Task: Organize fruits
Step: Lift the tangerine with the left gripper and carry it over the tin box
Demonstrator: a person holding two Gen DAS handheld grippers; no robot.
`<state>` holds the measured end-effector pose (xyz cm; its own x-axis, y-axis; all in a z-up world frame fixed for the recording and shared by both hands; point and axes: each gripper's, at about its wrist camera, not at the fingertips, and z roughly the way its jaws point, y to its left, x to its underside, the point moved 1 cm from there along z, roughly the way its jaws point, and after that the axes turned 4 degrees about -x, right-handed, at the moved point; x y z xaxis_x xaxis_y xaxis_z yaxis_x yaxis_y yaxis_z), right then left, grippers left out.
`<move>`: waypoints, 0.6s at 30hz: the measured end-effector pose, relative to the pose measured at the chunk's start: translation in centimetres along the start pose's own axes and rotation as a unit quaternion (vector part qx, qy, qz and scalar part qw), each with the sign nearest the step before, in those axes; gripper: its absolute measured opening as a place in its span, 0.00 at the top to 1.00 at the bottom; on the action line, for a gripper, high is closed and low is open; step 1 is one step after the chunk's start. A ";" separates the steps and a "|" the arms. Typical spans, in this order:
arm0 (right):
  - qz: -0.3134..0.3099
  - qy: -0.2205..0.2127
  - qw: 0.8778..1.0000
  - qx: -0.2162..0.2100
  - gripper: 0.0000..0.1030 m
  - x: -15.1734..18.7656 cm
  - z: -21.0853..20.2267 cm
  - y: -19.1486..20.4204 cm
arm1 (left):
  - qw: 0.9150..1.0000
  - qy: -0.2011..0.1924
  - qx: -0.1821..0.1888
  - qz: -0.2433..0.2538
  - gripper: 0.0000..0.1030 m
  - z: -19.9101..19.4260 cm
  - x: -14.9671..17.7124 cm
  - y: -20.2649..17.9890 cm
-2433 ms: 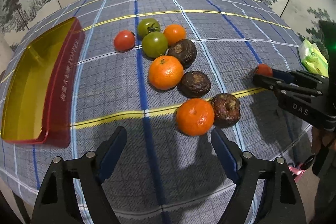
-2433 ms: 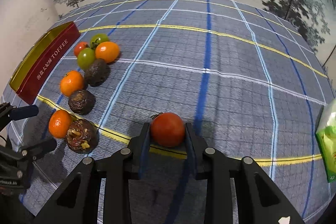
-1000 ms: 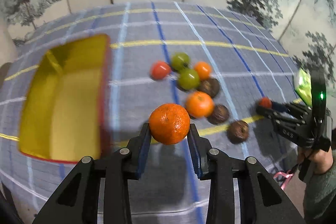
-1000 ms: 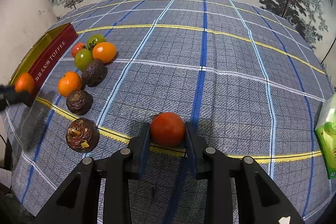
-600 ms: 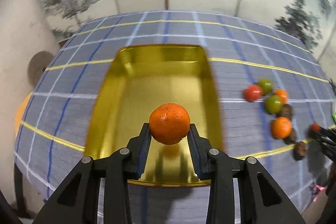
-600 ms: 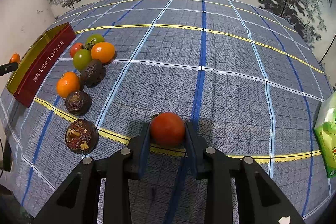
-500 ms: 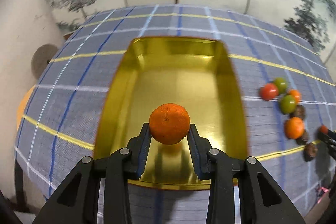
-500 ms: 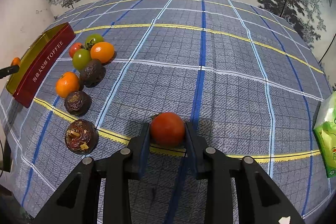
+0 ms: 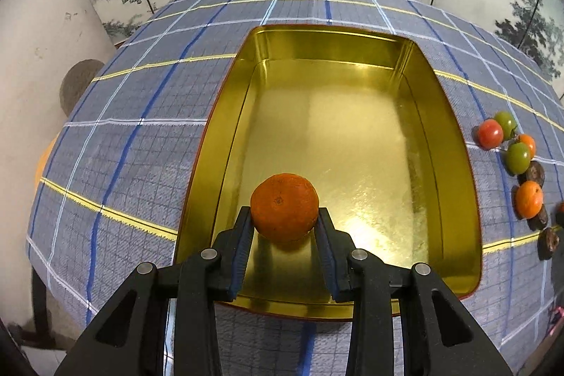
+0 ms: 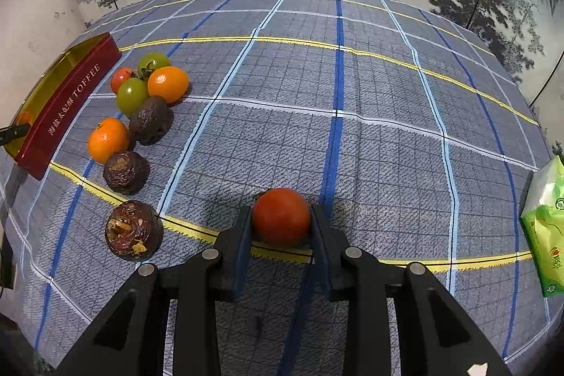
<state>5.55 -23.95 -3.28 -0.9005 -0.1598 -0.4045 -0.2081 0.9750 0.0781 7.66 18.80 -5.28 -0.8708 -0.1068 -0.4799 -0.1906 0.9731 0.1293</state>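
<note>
My left gripper (image 9: 284, 228) is shut on an orange tangerine (image 9: 284, 207) and holds it over the near end of the gold-lined toffee tin (image 9: 352, 51). The tin holds no fruit. My right gripper (image 10: 281, 228) is shut on a red tomato (image 10: 281, 215) just above the checked cloth. In the right wrist view the tin (image 10: 67, 101) stands at the left with the loose fruit beside it: a red tomato (image 10: 120, 77), two green tomatoes (image 10: 132, 95), an orange tomato (image 10: 167, 83), a tangerine (image 10: 107, 139) and three dark brown fruits (image 10: 133, 229).
A green packet (image 10: 544, 228) lies at the right edge of the table. The fruit cluster (image 9: 518, 157) lies right of the tin in the left wrist view. Painted screens stand behind the table. The table's near left edge drops to the floor.
My left gripper took the tangerine from the fruit cluster, swung left and now holds it lower over the tin. My right gripper has stayed still with its tomato.
</note>
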 end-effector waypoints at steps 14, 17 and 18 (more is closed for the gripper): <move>0.004 0.004 1.000 0.005 0.71 -0.1 0.0 0.1 | 1.000 0.013 -0.016 0.011 0.65 1.1 0.4 -0.1; 0.006 0.005 1.000 0.007 0.72 -0.2 0.0 0.1 | 1.000 0.014 -0.020 0.015 0.65 1.1 0.4 -0.3; 0.007 0.004 1.000 0.007 0.72 -0.2 0.0 0.1 | 1.000 0.015 -0.020 0.016 0.64 1.1 0.4 -0.3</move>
<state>5.70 -23.85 -3.25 -0.9067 -0.1470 -0.3952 -0.1901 0.9791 0.0719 7.89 18.71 -6.51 -0.8893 -0.0827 -0.4498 -0.1805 0.9671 0.1790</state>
